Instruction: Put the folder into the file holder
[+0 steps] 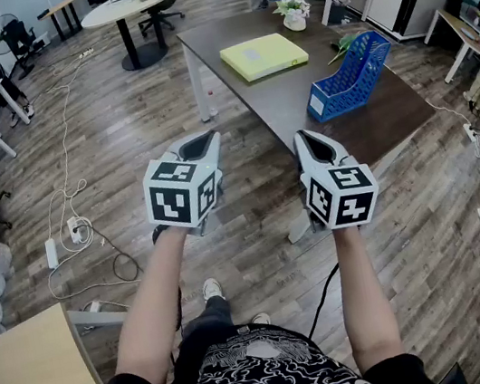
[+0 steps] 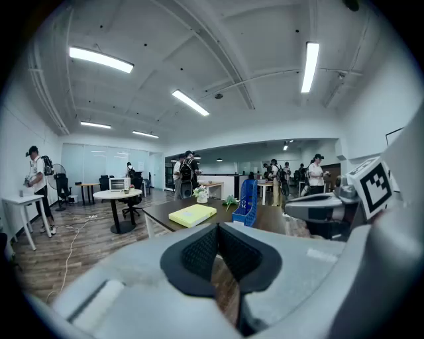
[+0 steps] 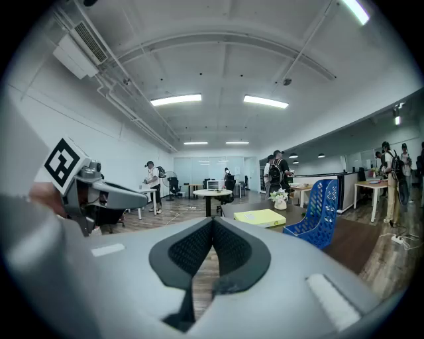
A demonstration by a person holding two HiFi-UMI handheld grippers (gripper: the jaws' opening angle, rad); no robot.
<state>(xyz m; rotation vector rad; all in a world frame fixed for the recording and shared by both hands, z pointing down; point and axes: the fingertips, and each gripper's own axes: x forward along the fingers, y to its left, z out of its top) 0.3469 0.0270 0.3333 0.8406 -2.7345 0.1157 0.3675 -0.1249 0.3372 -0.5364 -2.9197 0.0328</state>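
Observation:
A yellow-green folder (image 1: 264, 55) lies flat on the dark brown table (image 1: 279, 101), toward its far side. The blue mesh file holder (image 1: 349, 76) stands on the table to the folder's right, nearer the front. Both show again in the left gripper view as folder (image 2: 193, 214) and file holder (image 2: 248, 202), and in the right gripper view as folder (image 3: 265, 217) and file holder (image 3: 318, 213). My left gripper (image 1: 201, 138) and right gripper (image 1: 303, 135) hover side by side over the floor, short of the table. Both are shut and hold nothing.
A small potted plant (image 1: 293, 13) stands at the table's far edge. A round white table (image 1: 131, 9) with a chair is behind. Cables and a power strip (image 1: 51, 254) lie on the wooden floor at left. Several people stand around desks in the background.

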